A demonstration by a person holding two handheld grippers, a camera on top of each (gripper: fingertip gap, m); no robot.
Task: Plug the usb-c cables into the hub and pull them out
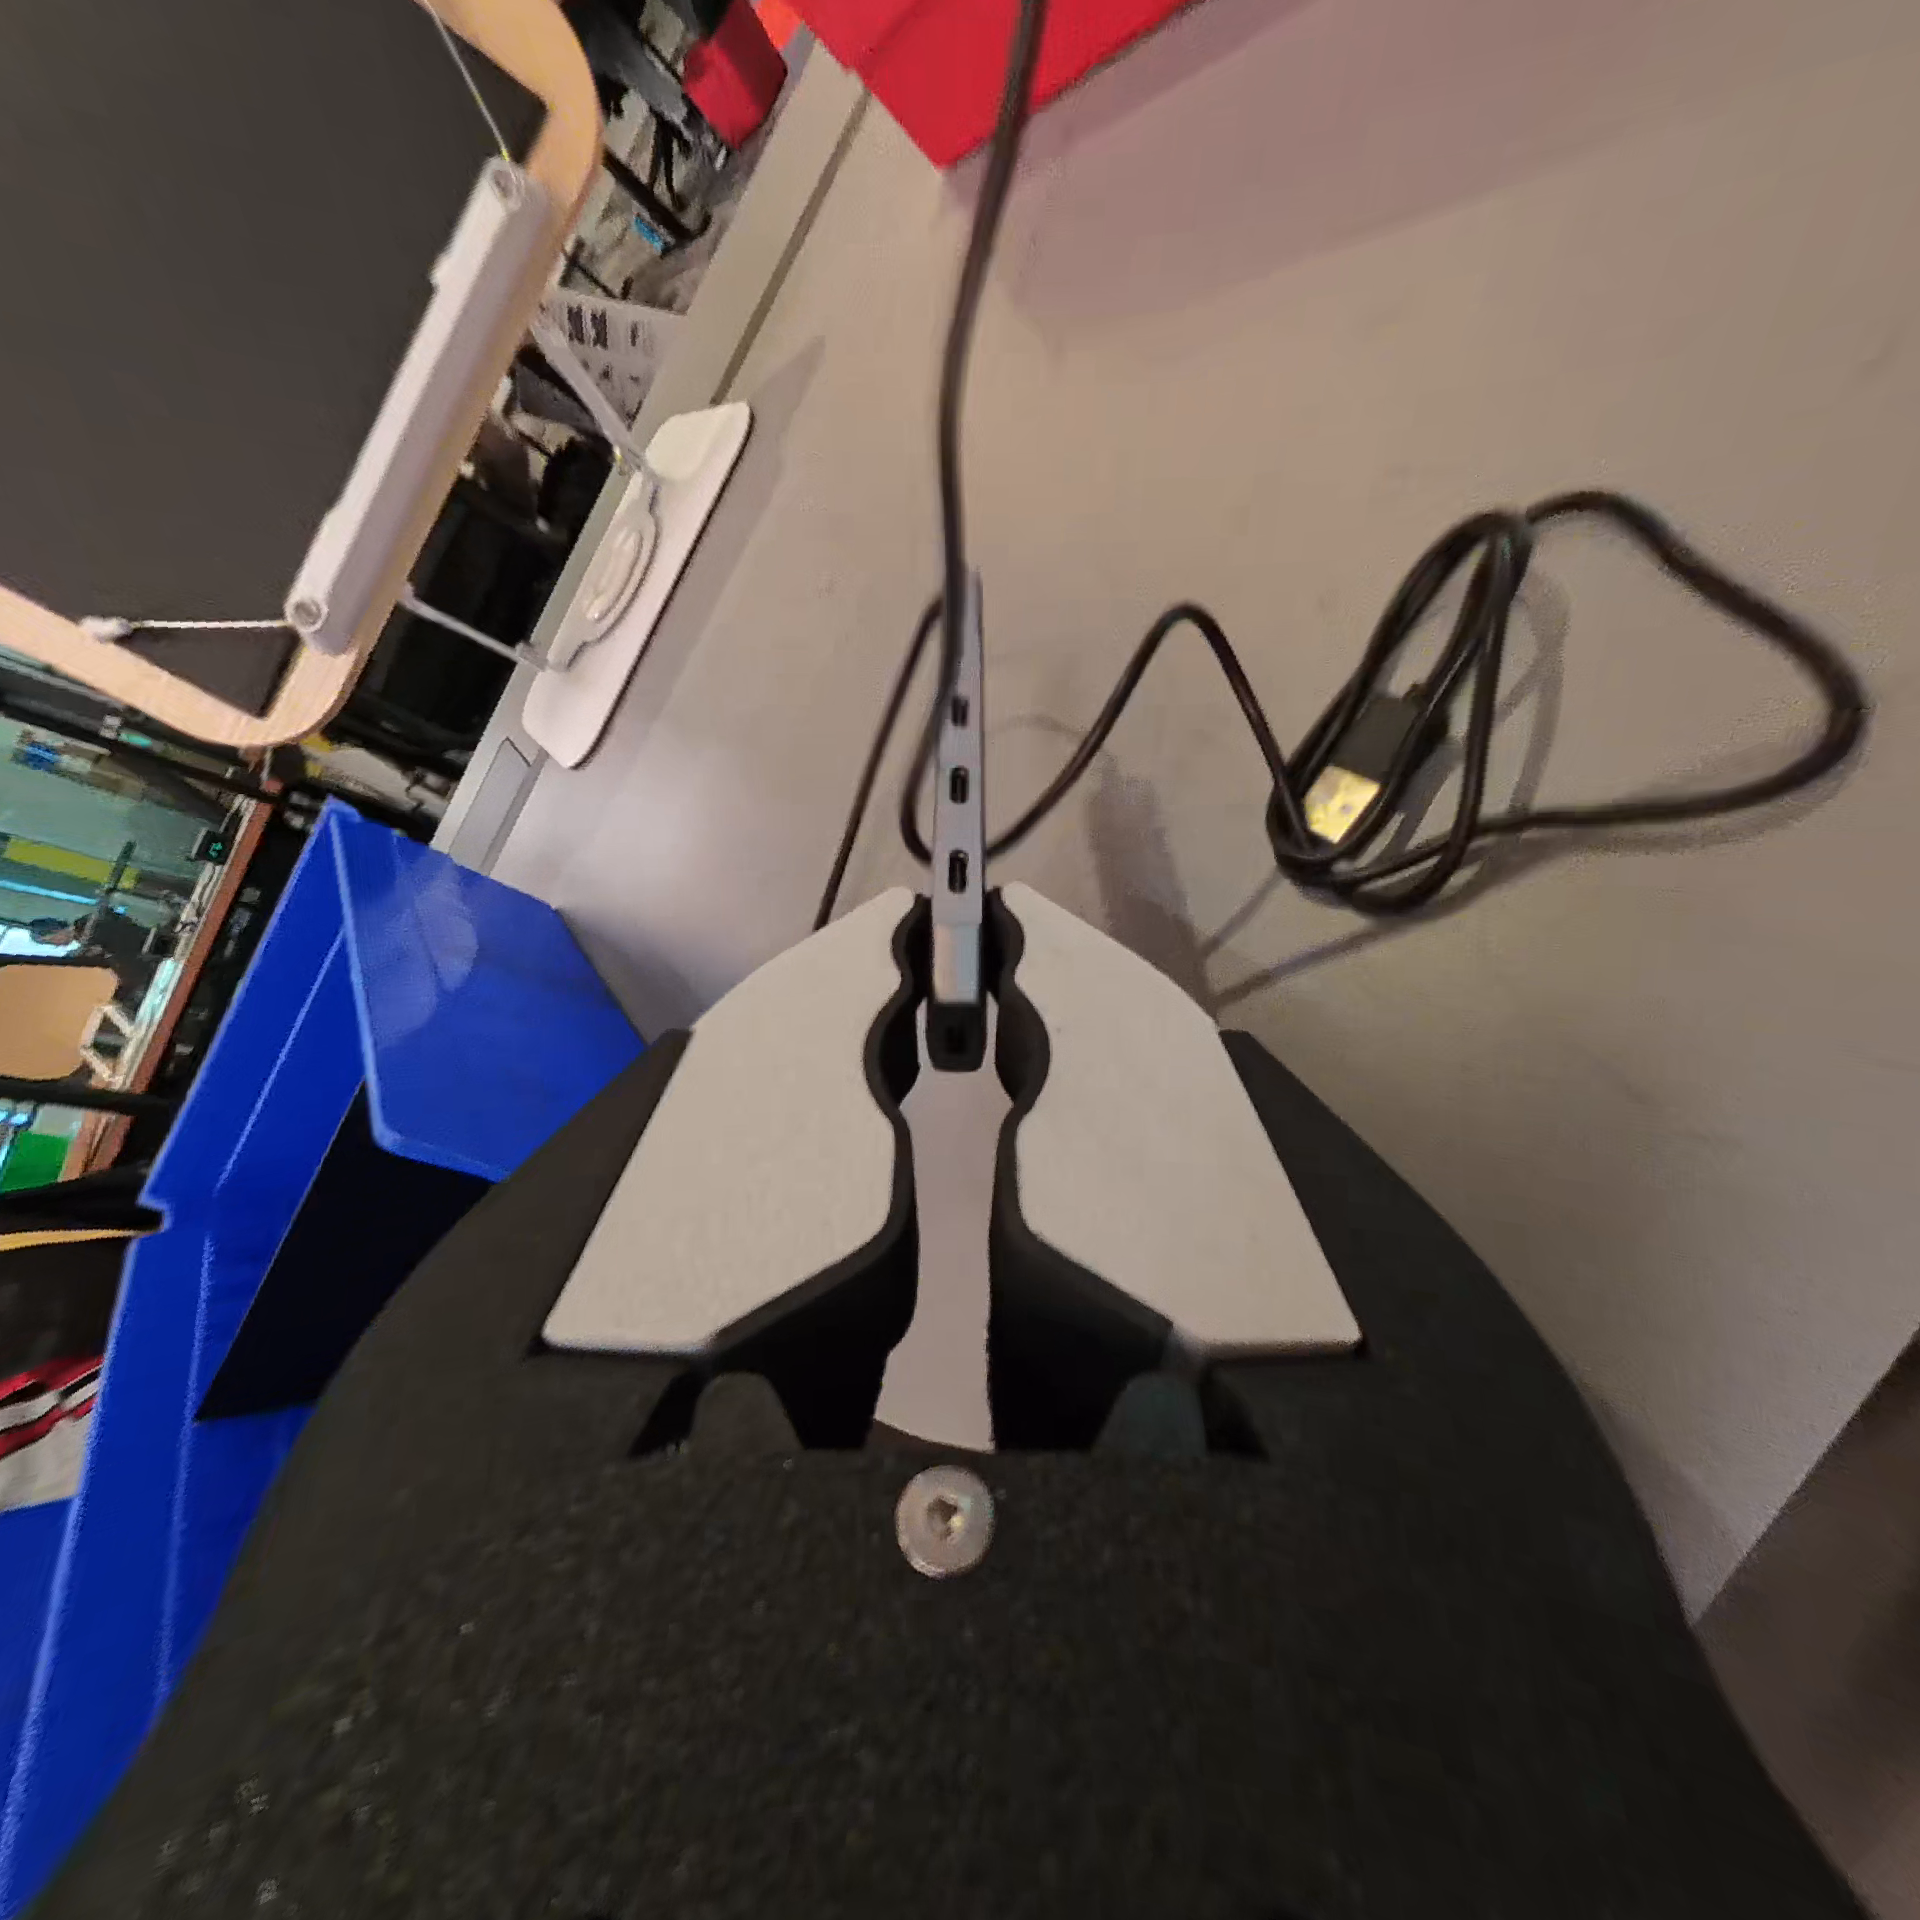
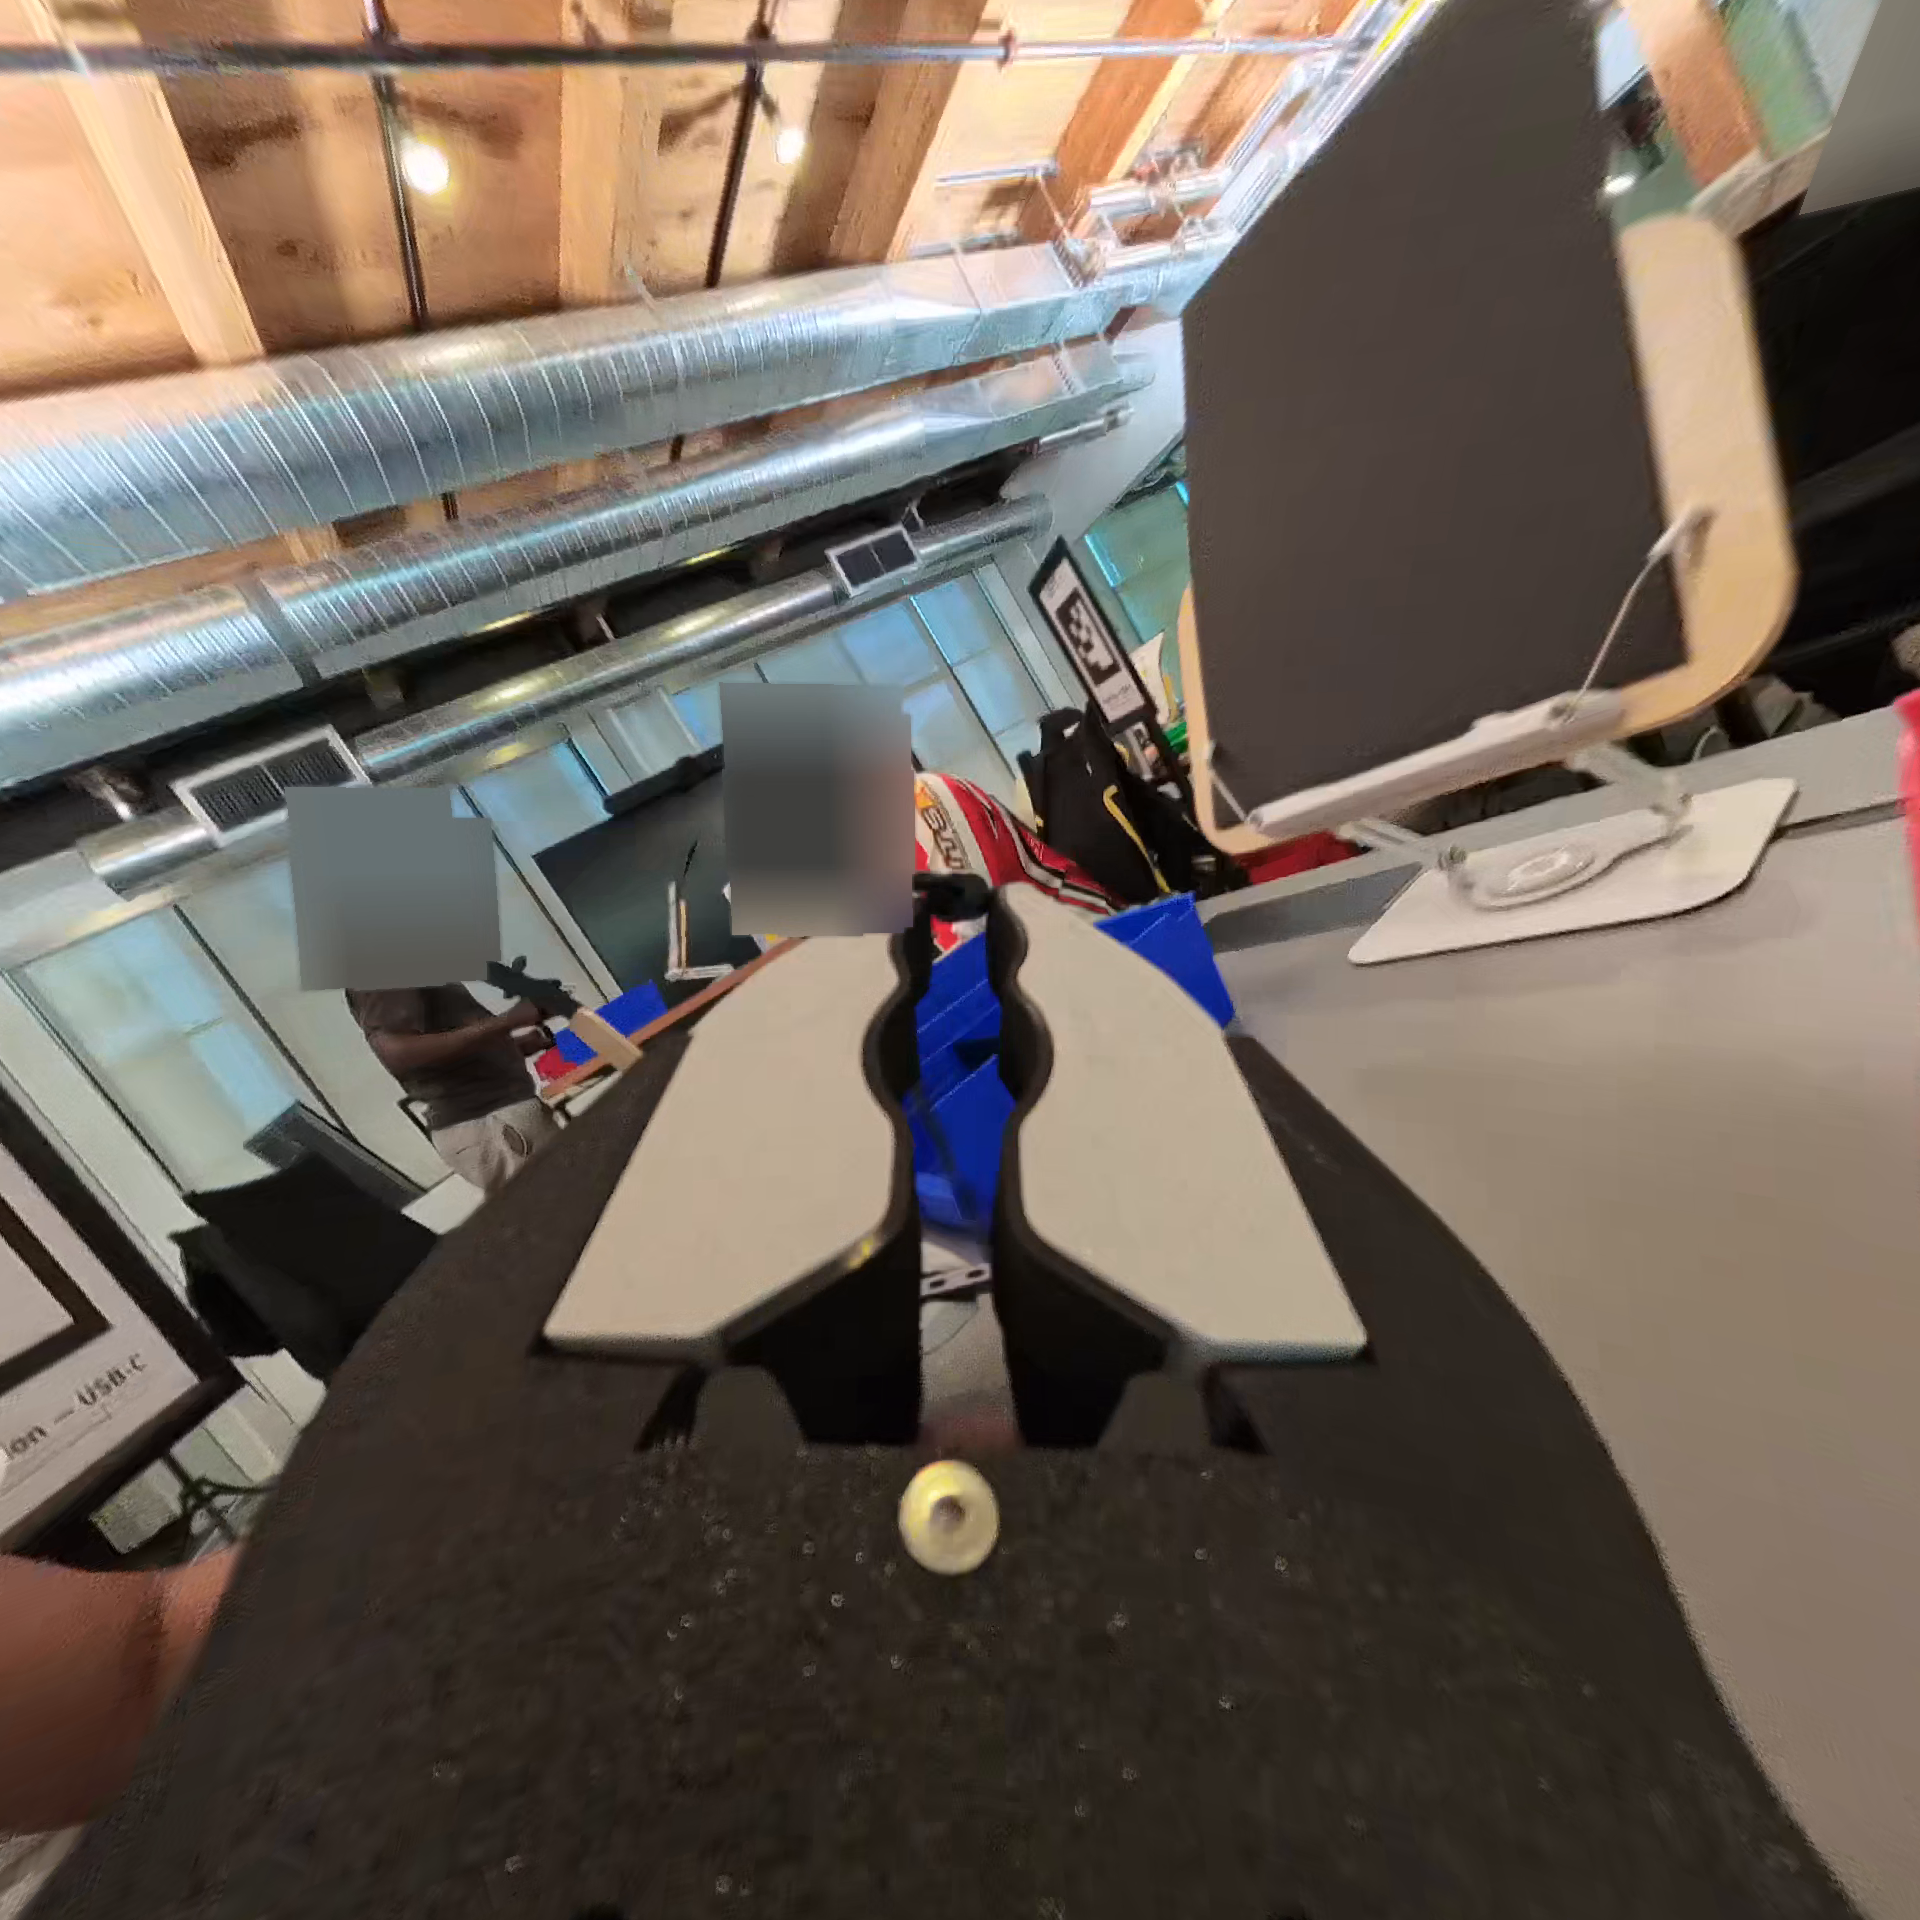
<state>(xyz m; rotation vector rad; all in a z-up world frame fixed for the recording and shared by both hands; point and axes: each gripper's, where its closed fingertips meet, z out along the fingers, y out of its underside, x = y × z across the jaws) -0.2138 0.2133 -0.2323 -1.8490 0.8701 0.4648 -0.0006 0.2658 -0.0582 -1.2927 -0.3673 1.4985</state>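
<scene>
In the left wrist view, my left gripper (image 1: 956, 904) is shut on one end of a slim grey hub (image 1: 961, 790). It holds the hub edge-on above the grey table (image 1: 1507, 1195), with three small ports facing the camera. A black lead (image 1: 961, 312) runs from the hub's far end up out of view. A coiled black cable (image 1: 1455, 644) with a metal plug (image 1: 1340, 805) lies on the table to the right. In the right wrist view, my right gripper (image 2: 956, 914) is raised and shut on a thin black cable (image 2: 940, 1122). Its dark end pokes out at the fingertips.
A blue bin stands at the table's left edge (image 1: 343, 1039) and shows behind the right fingers (image 2: 1174, 966). A black panel (image 1: 208, 260) stands on a white base (image 1: 644, 582) at the back. A red object (image 1: 935, 73) is at the far edge. People stand beyond the table. My right gripper's tips are some 35 cm from the red object (image 1: 935, 73).
</scene>
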